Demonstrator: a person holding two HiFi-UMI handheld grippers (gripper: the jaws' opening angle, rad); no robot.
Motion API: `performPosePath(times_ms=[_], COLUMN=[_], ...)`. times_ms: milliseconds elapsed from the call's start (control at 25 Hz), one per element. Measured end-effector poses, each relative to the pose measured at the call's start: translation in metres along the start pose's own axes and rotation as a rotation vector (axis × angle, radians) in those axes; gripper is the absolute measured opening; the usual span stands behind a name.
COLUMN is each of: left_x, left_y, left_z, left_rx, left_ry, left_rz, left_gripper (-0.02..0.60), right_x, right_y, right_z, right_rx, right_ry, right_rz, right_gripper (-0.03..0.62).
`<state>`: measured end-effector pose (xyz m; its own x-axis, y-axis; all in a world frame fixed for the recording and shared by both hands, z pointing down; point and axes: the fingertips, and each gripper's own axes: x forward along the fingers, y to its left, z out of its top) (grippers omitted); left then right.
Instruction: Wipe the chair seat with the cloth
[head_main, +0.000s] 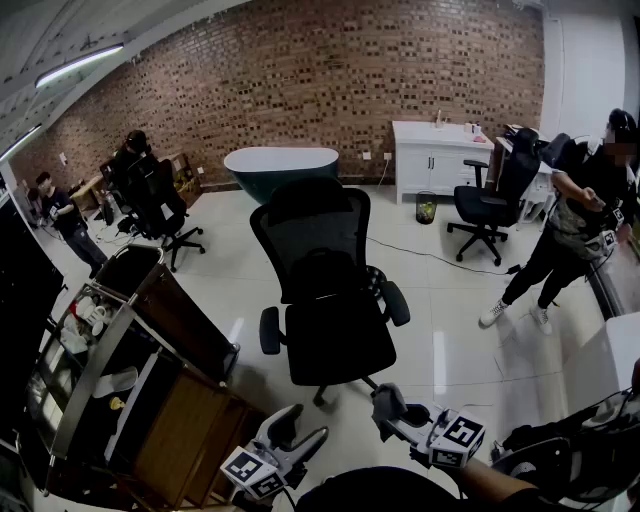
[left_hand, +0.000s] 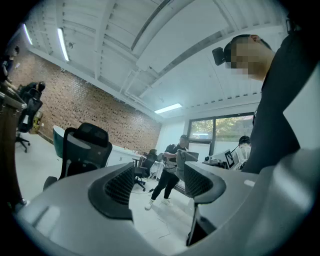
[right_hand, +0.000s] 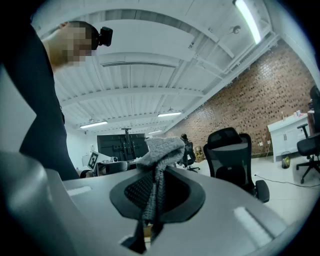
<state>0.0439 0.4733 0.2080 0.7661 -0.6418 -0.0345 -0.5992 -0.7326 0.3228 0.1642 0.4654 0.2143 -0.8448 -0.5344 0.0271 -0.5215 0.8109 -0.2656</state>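
The black mesh office chair stands on the pale floor straight ahead, and its seat is bare. At the bottom edge my left gripper is open and holds nothing, short of the seat's front. My right gripper is beside it, shut on a grey cloth. In the right gripper view the cloth sticks up from between the shut jaws of that gripper, with the chair beyond. The left gripper view shows that gripper with its jaws apart, the chair at left and the cloth at right.
A wooden cart with metal rails stands close on my left. A person walks at the right. More office chairs, a teal tub and a white cabinet line the brick wall.
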Motion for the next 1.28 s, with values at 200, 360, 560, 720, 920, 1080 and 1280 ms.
performPosePath(times_ms=[200,360,560,720,920,1080,1280], left_x=[0.014,0.019,0.027,0.041,0.063,0.086,0.112], left_y=[0.006,0.010,0.030,0.059,0.121,0.185,0.260], left_z=[-0.007,-0.011,-0.016,-0.014,-0.011,0.013,0.042], left_rx=[0.012,0.007,0.000,-0.012,-0.045,-0.055,-0.085], left_ry=[-0.002,0.001,0.015,0.011,0.017,0.017,0.048], left_rz=[0.028,0.045,0.052,0.045,0.017,-0.022,-0.085], left_gripper=[0.333,0.333,0.333,0.333,0.333,0.333,0.333], right_x=[-0.004,-0.002,0.016,0.040,0.085,0.145,0.226], right_y=[-0.015,-0.023,-0.037,-0.055,-0.093,-0.130,-0.176], right_z=[-0.005,-0.010,-0.012,-0.009,-0.011,-0.005,0.018], right_rx=[-0.006,0.000,0.015,0.020,0.020,0.017,0.044], right_ry=[0.006,0.017,0.004,0.012,0.036,0.071,0.060], right_rz=[0.022,0.037,0.057,0.055,0.007,-0.028,-0.058], right_gripper=[0.031,0.031,0.029,0.029,0.031,0.029,0.029])
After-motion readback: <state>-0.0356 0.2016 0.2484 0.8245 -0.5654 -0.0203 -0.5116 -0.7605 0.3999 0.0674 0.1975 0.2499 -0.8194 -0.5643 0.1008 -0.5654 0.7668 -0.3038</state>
